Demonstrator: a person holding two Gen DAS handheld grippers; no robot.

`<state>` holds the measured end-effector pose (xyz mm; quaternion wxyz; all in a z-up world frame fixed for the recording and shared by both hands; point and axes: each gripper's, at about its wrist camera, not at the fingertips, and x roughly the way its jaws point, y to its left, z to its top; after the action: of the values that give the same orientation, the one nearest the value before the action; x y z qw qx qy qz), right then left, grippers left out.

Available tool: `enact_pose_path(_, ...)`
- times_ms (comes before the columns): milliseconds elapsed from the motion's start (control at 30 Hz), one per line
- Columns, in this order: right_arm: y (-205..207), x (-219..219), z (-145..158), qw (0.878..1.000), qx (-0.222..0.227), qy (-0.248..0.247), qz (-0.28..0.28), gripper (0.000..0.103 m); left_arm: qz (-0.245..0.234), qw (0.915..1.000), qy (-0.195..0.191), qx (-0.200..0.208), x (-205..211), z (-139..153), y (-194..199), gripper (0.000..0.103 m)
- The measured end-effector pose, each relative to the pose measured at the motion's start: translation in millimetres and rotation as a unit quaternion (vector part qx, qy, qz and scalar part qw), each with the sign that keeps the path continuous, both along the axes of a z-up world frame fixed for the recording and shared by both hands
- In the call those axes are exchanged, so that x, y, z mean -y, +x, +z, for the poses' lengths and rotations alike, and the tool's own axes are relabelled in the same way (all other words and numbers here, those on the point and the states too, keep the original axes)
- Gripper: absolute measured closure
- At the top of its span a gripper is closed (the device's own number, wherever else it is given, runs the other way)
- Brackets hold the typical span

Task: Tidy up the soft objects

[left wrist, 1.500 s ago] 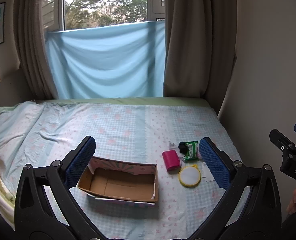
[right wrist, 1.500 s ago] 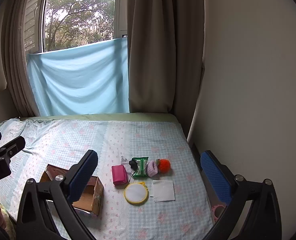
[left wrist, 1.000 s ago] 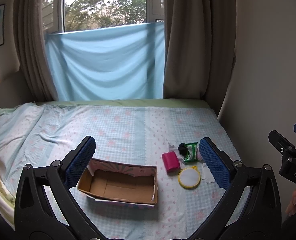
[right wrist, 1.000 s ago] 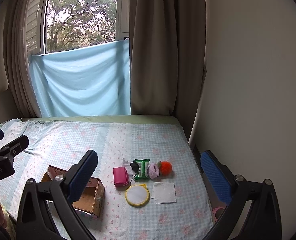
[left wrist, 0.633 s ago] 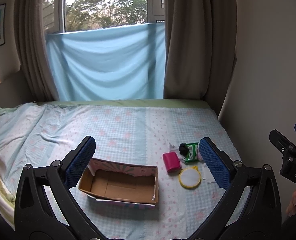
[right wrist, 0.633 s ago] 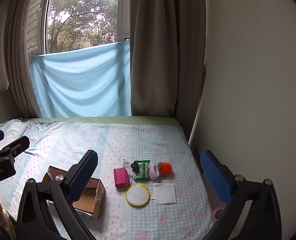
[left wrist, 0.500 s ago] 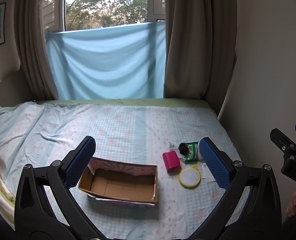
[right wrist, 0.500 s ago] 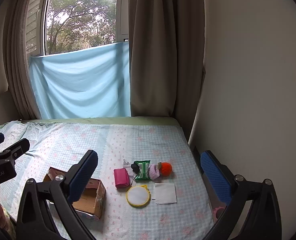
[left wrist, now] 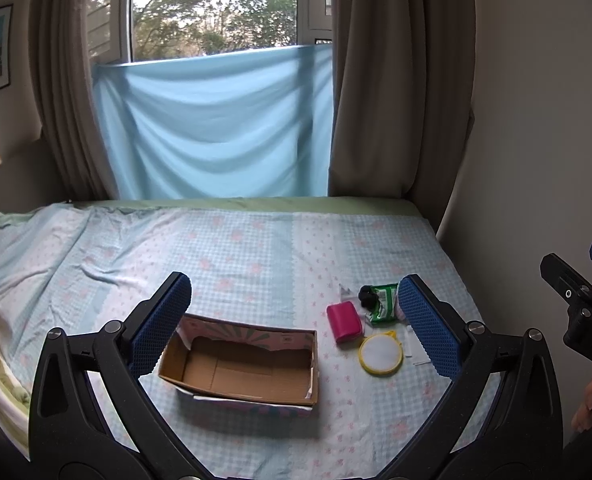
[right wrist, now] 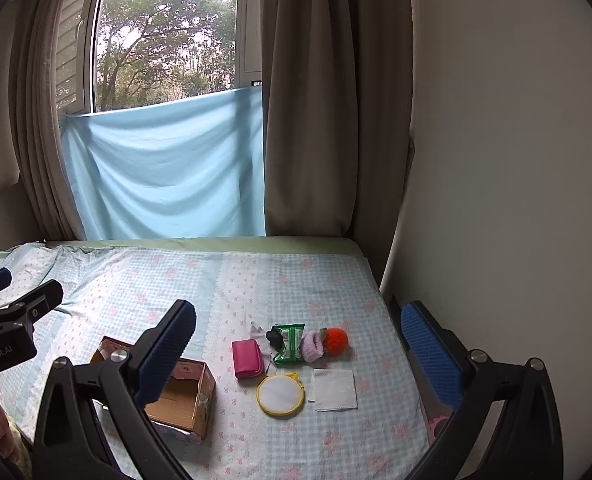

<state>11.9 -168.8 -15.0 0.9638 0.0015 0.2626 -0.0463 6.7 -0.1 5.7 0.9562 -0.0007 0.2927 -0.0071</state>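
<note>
An open, empty cardboard box [left wrist: 247, 364] lies on the bed; it also shows in the right wrist view [right wrist: 183, 394]. To its right lie a pink pouch [right wrist: 247, 358], a green packet [right wrist: 289, 342] with a black item on it, a lilac scrunchie [right wrist: 312, 345], an orange pom-pom [right wrist: 335, 341], a round yellow-rimmed pad [right wrist: 281, 395] and a white square cloth [right wrist: 334, 389]. My left gripper [left wrist: 296, 324] is open and empty, held above the box. My right gripper [right wrist: 304, 356] is open and empty, held above the small items.
The bed [left wrist: 255, 248] has a light blue checked sheet, rumpled at the left. A wall runs along its right side [right wrist: 496, 200]. Curtains and a blue cloth [left wrist: 215, 128] hang at the window beyond the bed's far edge.
Both views shift only slightly; the right gripper has drifted a little left. Nothing was taken hold of or moved on the bed.
</note>
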Motion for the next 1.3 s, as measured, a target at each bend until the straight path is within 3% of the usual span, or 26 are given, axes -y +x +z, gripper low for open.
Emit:
enact_pose_path(1000,11.0,-7.5,5.5,1.0,-0.006,0.005,-0.007,0.0,-0.003,0.9998,-0.007,-0.016,-9.2,-0.3,14.2,0.0)
enact_pose_path(1167,30.2,0.2,-8.1,0.999,-0.03,0.023,-0.031,0.0,-0.012,0.9994,-0.009,-0.033,-13.2,-3.2,35.7,0.0)
enact_pose_path(1300,51.2,14.1,-32.0,0.996,-0.059,0.048,-0.055,0.001,-0.032,0.9973,-0.017,-0.064,-10.0,-21.4,67.1,0.0)
